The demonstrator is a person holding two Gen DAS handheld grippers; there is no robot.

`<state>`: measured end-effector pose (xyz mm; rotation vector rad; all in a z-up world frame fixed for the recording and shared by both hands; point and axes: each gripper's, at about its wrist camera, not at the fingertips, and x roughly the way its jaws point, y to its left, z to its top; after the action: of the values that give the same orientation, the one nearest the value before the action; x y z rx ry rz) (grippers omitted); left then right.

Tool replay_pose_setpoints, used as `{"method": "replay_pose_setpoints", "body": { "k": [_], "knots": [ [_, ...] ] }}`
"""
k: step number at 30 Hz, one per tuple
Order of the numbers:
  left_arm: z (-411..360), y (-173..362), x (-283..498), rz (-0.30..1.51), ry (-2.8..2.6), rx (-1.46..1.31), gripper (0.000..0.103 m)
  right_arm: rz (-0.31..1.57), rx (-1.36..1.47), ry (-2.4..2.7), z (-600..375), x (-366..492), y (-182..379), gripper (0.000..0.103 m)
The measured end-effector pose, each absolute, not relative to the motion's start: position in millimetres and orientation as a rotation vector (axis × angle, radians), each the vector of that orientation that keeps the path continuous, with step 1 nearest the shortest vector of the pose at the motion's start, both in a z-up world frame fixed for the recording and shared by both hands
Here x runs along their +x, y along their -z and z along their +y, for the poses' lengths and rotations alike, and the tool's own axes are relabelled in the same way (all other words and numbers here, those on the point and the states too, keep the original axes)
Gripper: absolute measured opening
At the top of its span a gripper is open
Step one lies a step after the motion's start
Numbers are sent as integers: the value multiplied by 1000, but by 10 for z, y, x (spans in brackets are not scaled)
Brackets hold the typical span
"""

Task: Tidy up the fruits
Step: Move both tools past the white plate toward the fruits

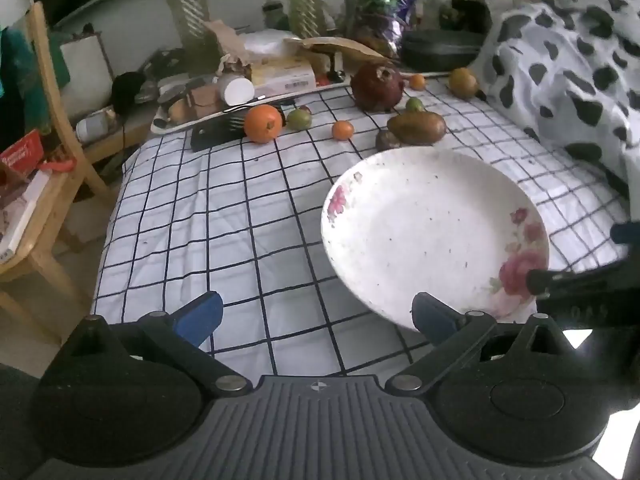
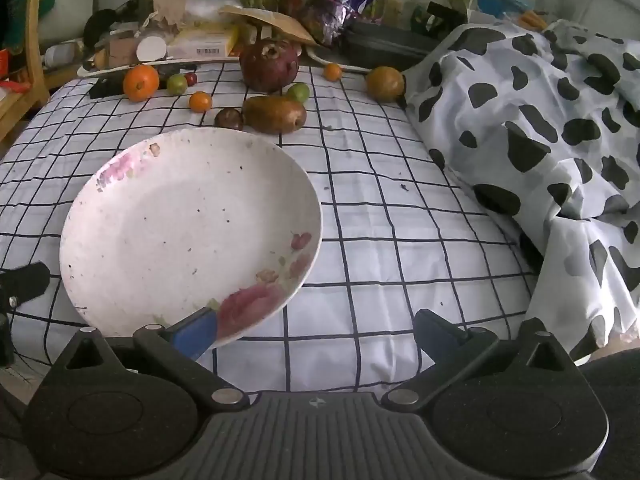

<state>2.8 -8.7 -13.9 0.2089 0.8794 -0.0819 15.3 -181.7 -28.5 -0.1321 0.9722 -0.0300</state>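
my left gripper (image 1: 316,316) is wide open, holding nothing. my right gripper (image 2: 316,328) is wide open too, 1 finger by the plate (image 2: 168,224) rim. the fruits (image 2: 274,114) sit at the bed's far edge, open sheet (image 2: 400,220) between.

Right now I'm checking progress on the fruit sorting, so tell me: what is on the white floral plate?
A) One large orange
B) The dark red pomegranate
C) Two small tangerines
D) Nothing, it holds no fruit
D: the plate shows only bare white surface and its flower print, while the large orange, the pomegranate and the other fruits lie beyond it on the checked cloth.
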Motion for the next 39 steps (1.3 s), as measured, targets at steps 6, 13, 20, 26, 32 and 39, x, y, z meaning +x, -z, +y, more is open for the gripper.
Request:
{"method": "replay_pose_setpoints", "body": {
  "k": [6, 13, 20, 26, 32, 39],
  "knots": [
    [-61, 146, 57, 883, 106, 177, 102, 994, -140, 23, -1798, 188, 291, 103],
    [-77, 132, 68, 892, 118, 158, 102, 991, -136, 18, -1809, 197, 274, 103],
    [-67, 117, 46, 877, 114, 132, 102, 987, -129, 7, -1814, 188, 268, 103],
    [-52, 93, 40, 851, 82, 131, 102, 985, -140, 30, -1827, 191, 260, 103],
    [-85, 102, 33, 860, 100, 140, 102, 974, -116, 9, -1851, 176, 235, 103],
    [-81, 92, 34, 866, 115, 134, 102, 961, -111, 6, -1852, 176, 219, 103]
  ]
}}
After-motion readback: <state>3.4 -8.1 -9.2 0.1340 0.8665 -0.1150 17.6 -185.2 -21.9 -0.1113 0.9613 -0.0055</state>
